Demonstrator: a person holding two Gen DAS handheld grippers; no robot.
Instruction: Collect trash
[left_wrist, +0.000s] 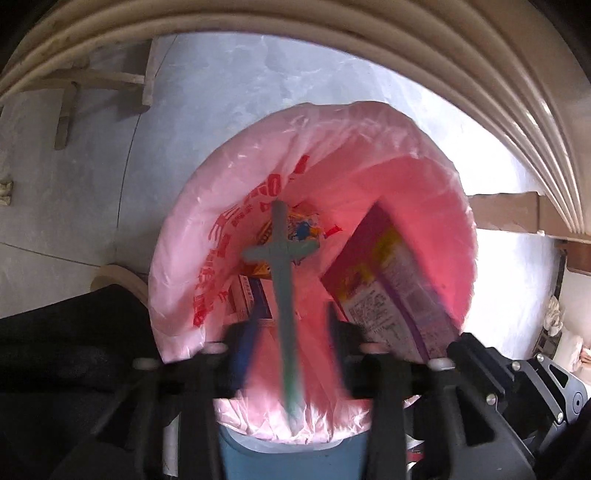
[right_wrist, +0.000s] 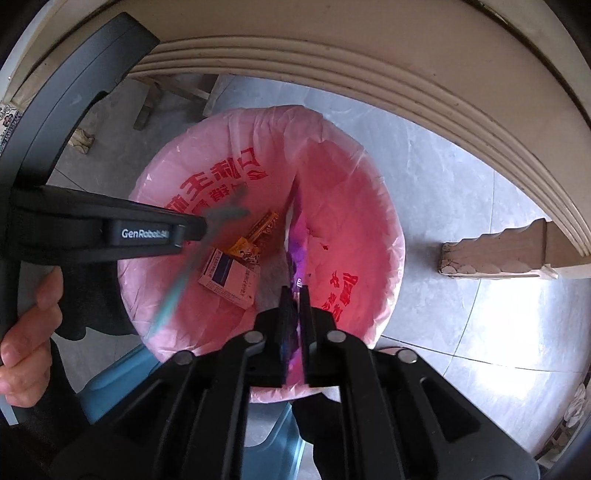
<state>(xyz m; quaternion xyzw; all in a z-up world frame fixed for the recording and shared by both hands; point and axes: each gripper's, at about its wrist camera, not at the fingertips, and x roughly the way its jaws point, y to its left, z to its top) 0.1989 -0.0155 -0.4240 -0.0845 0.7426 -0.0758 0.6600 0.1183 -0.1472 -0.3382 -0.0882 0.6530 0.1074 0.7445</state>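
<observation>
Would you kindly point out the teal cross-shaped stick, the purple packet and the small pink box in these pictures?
teal cross-shaped stick (left_wrist: 282, 254): left wrist view, where its two arms cross.
purple packet (left_wrist: 395, 291): left wrist view, middle of its printed face.
small pink box (right_wrist: 231, 282): right wrist view, middle of its top face.

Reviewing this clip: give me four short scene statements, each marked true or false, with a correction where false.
1. The bin has a pink liner. True.
2. The left claw clamps the green cross-shaped stick. False: its fingers stand apart, stick loose between them.
3. The bin is empty. False: a small box and wrappers lie inside.
4. The right claw has a purple packet between its fingers. True.
</observation>
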